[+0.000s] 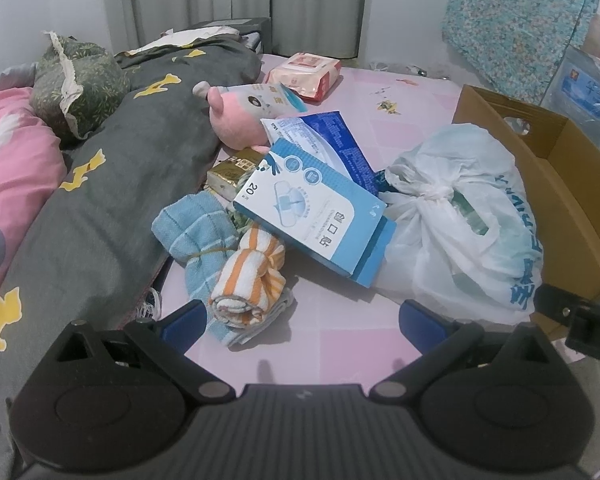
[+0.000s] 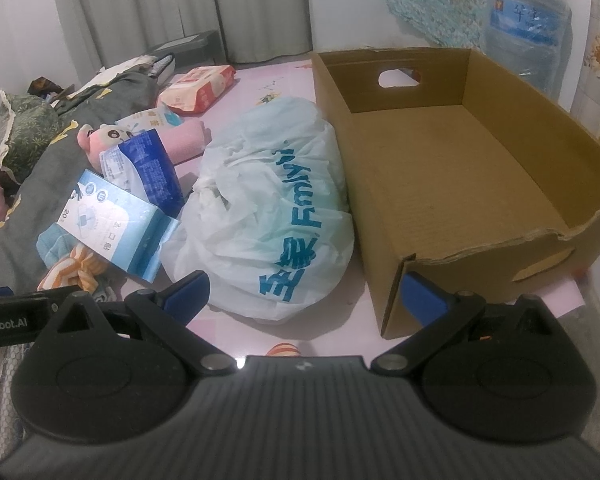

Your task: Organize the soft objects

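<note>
Soft items are lying in a loose pile on the pink bed surface [image 1: 340, 344]. In the left wrist view, the orange-striped rolled towel [image 1: 249, 280] is sitting at 12 o'clock just ahead of the left gripper [image 1: 300, 320], touching the blue rolled towel [image 1: 198, 232] at its 10 o'clock. The light-blue box [image 1: 316, 220] is resting tilted over both towels. A pink plush toy [image 1: 240, 120] is lying further out at 11 o'clock against the grey quilt [image 1: 112, 184], with a pink wipes pack [image 1: 306, 76] beyond it. The tied white plastic bag [image 1: 456, 224] is sitting at 1 o'clock, pressing against the cardboard box [image 1: 568, 168].

Left gripper: fingers are standing spread wide, holding nothing; the left fingertip [image 1: 184, 320] is just beside the striped towel.

In the right wrist view, the white plastic bag [image 2: 268, 208] is lying at 12 o'clock, touching the left wall of the open cardboard box [image 2: 452, 168], whose interior is showing bare cardboard. Right gripper [image 2: 306, 300]: fingers are spread wide, gripping nothing, straddling the bag's near end and the box's near corner.
</note>
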`<state>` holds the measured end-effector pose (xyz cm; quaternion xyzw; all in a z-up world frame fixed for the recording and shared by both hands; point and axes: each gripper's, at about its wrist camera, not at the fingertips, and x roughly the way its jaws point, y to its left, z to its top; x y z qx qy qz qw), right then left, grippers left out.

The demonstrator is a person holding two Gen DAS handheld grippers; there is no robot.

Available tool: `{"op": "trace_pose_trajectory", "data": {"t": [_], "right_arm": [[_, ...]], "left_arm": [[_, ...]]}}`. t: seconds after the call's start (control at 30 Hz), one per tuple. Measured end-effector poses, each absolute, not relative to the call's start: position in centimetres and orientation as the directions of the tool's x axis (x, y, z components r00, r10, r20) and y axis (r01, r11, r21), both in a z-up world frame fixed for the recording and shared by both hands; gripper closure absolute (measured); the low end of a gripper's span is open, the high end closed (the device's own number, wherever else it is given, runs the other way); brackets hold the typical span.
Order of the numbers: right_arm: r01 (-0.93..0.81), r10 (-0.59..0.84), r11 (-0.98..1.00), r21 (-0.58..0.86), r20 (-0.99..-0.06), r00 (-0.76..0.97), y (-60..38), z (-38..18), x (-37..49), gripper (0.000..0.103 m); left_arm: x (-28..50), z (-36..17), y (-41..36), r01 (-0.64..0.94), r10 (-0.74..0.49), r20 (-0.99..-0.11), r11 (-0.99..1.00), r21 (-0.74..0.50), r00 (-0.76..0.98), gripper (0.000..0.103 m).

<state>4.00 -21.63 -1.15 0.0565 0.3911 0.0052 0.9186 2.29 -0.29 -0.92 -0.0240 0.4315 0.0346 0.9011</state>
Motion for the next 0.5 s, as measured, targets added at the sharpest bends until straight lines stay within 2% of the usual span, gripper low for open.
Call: {"op": "trace_pose_trajectory", "data": {"t": [0.5], "right_arm": [[0.034,0.052,0.994,0.105,-0.717,0.695,-21.52,-1.06,3.91,0.001]], "left_arm": [[2.36,-1.13,0.09,-0.087,0.043,-0.783,0.996,-0.015,0.621,0.0]]}}
